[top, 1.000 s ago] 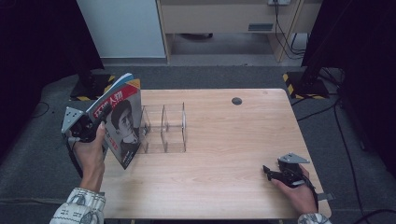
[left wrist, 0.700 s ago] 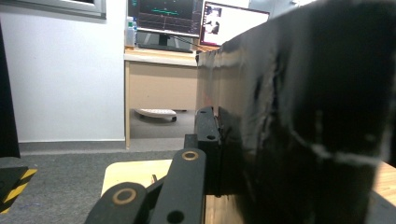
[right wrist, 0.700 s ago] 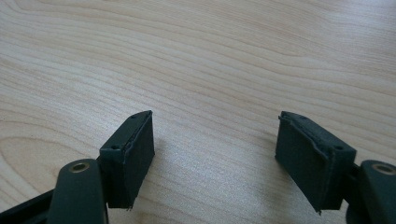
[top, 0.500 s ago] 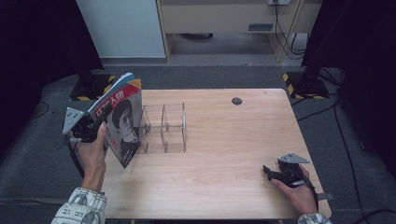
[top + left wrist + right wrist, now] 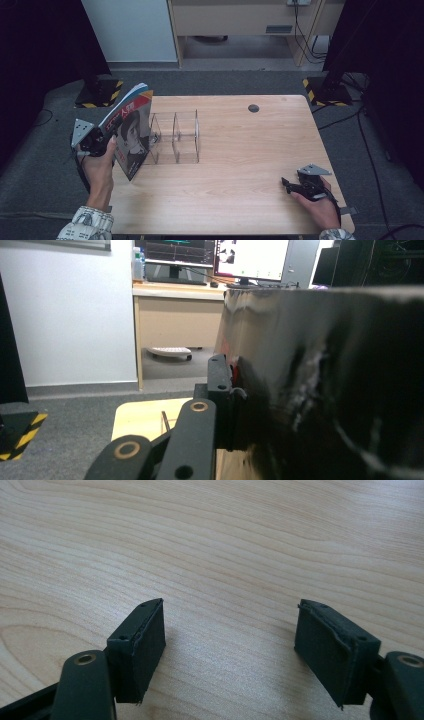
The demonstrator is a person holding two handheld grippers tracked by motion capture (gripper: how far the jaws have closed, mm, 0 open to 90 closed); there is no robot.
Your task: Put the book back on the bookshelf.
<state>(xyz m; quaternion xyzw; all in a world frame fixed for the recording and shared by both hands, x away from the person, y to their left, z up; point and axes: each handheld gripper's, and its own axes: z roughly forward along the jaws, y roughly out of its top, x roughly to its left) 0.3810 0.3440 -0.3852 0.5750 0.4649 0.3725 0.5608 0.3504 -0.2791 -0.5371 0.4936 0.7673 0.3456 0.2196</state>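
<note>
Beyond magazine (image 5: 325, 390), left gripper view shows monitors (image 5: 215, 257).

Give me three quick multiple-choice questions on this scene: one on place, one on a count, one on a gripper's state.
1. Where does the magazine stand?
A. right of the rack
B. left of the rack
C. flat at the table's middle

2. How many grippers rest on the table?
A. none
B. one
C. two

3. The right gripper is:
A. open
B. shut on the magazine
C. shut on the rack

Answers: 1 B, it stands at the rack's left end; 2 B, the right one; 3 A, its jaws are apart over bare wood.
</note>
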